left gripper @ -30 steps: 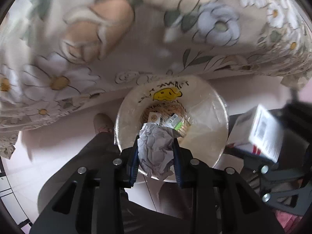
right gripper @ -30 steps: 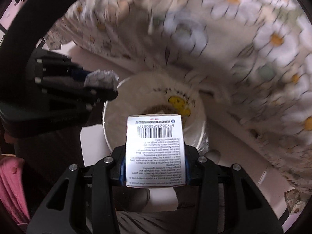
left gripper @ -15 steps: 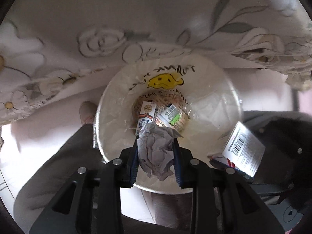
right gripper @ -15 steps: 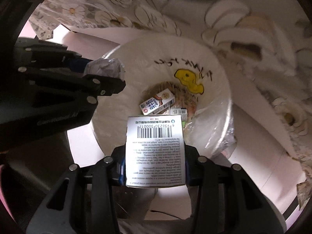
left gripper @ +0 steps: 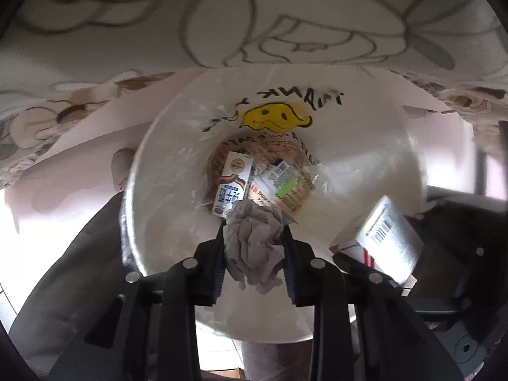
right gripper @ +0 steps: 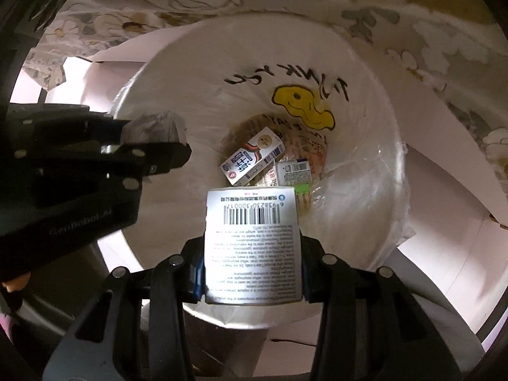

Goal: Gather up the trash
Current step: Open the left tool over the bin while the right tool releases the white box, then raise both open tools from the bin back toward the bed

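A floral tablecloth [left gripper: 127,25] printed with outlined roses and daisies hangs over the edge of a desk, filling the top of both wrist views above a pale floor. Below it stands a white trash bin [left gripper: 381,165] lined with a clear plastic bag, its inner wall showing a yellow smiley face [left gripper: 274,116] under black hand-lettered words. At the bottom of the bin lie a small milk carton [right gripper: 252,157], tilted on its side, and beside it flattened wrappers with a barcode label and a green patch [left gripper: 287,187]. The right gripper [right gripper: 252,254] is clamped on a white cardboard box [right gripper: 252,247], barcode face towards the camera, held over the near part of the bin's opening. The left gripper [left gripper: 254,247] is closed around a crumpled grey paper wad [left gripper: 254,244], likewise poised over the bin's mouth; in the right wrist view the wad shows at the left rim. A shoe toe [left gripper: 122,165] rests on the floor just left of the bin.
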{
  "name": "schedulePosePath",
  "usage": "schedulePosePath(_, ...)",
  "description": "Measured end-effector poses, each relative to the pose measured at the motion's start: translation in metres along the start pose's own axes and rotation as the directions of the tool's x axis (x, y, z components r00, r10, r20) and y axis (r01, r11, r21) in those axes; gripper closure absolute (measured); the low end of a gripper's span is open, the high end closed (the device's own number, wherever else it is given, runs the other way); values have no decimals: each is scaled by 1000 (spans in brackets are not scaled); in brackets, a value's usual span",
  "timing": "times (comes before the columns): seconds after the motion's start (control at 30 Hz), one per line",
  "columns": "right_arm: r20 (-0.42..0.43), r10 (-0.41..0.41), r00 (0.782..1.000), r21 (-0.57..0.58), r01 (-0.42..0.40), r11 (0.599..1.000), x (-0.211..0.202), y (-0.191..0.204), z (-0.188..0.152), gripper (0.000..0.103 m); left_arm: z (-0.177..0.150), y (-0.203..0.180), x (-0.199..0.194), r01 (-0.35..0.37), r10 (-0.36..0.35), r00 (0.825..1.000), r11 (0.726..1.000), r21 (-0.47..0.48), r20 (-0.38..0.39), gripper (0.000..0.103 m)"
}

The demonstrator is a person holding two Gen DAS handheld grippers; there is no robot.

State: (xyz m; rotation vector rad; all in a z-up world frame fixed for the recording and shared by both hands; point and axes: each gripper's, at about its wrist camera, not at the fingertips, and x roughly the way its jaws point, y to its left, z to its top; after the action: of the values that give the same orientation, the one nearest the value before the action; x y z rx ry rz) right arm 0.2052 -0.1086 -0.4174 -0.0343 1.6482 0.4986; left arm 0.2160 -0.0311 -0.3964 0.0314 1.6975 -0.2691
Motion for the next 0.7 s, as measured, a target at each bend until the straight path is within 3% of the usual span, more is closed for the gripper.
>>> schedulePosePath(0.23, -23, -30, 999, -15, 30, 999, 16, 1, 3, 58, 4, 3, 19, 8, -9, 998, 1000, -25, -57, 69)
schedulePosePath(0.4, -27, -35, 999, 10, 35, 999, 21, -4, 7, 57, 5, 4, 23, 1, -3, 999, 999, -36, -53, 62)
schedulePosePath(0.57, -27, -53, 998, 14, 53, 998, 19, -6, 8, 48, 5, 5, 25, 8, -11, 998, 999, -50, -59, 55)
schedulePosePath(0.7, -17, -52, 999, 16, 52, 999, 17, -6, 7, 48, 4, 5, 24, 11, -14, 998, 999, -49, -53, 55)
